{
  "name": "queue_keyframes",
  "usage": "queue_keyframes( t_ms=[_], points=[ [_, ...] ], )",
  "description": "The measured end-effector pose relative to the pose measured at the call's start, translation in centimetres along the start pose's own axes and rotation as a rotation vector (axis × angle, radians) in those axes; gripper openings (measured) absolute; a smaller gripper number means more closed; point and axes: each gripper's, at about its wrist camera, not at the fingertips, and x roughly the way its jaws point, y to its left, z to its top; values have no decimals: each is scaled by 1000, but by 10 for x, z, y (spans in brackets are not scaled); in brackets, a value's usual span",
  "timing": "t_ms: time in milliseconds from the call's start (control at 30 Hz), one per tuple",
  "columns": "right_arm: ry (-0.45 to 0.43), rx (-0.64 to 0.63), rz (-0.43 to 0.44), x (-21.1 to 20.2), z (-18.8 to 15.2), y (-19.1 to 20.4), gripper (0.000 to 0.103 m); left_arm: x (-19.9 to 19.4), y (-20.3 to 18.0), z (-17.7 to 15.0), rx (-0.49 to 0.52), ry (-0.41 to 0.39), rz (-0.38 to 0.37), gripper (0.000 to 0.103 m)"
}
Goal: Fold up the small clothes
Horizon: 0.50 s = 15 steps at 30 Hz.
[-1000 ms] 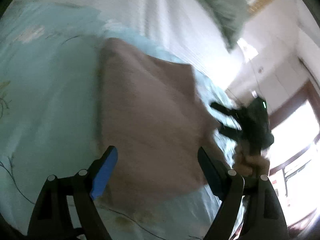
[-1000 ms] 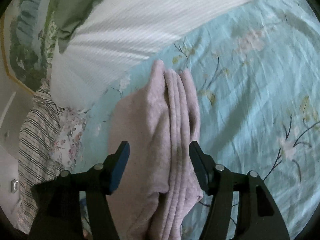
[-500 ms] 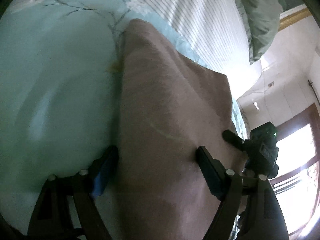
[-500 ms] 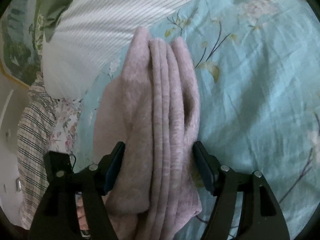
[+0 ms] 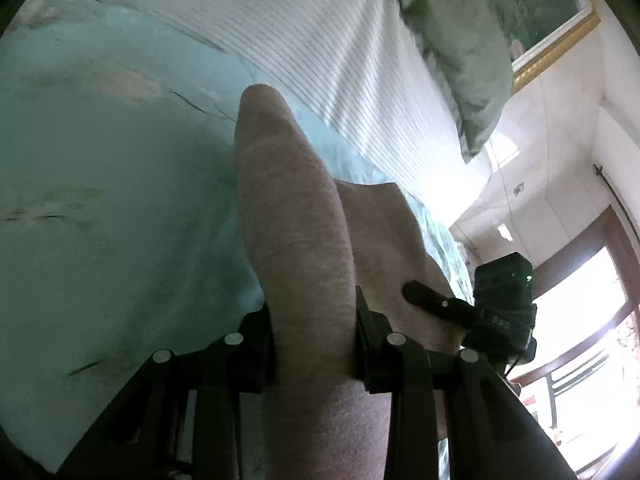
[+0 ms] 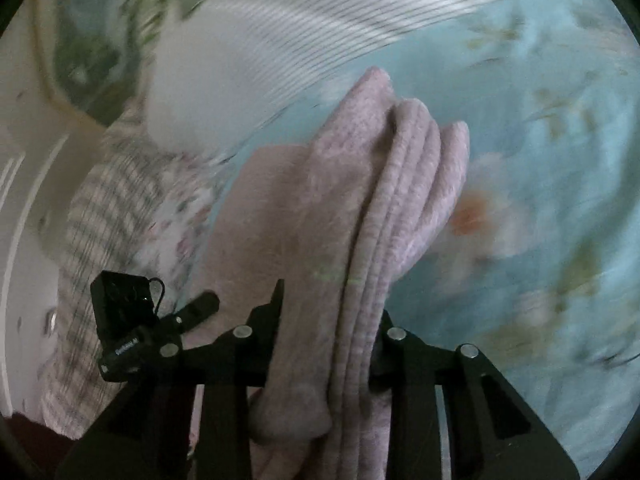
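A folded pink knit garment (image 5: 296, 240) lies over the light blue flowered bedsheet (image 5: 100, 220). My left gripper (image 5: 314, 344) is shut on one end of the garment, with the cloth bunched between the jaws. My right gripper (image 6: 326, 336) is shut on the other end, where several folded layers (image 6: 400, 184) stack up. Each view shows the other gripper beside the cloth: the right one in the left wrist view (image 5: 480, 308), the left one in the right wrist view (image 6: 160, 320). The fingertips are hidden by cloth.
A white striped pillow (image 5: 320, 40) lies at the head of the bed, with a green pillow (image 5: 460, 40) behind it. A checked and flowered cloth (image 6: 112, 208) lies at the bed's left side. A window (image 5: 580, 320) is at the right.
Both grippers have closed on the garment's ends; they were open around it before. The garment now looks bunched and raised from the sheet.
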Motion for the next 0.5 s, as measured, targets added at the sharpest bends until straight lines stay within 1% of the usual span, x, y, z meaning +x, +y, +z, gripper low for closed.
queue_keyframes(
  t_ms=[67,133,200,300,367,433,500],
  points=[
    [15,-29,51,20,-14,19,30,-29,10,-6,4,-18,23,32],
    [31,-45,90,38,-25,31,30,-49,19,-13,13,-39,64,32],
    [55,-38,125,58,-35,37,30,-58,28,-18,13,-49,93,32],
    [87,-27,130,77,-44,37,30,-64,46,-27,-2,-43,129,32],
    [111,-15,111,86,-48,32,30,-53,59,-34,-20,-15,167,33],
    [127,-8,78,92,-51,27,31,-46,72,-41,-37,4,188,35],
    [136,3,67,94,-53,21,32,-42,76,-45,-48,7,187,38]
  ],
)
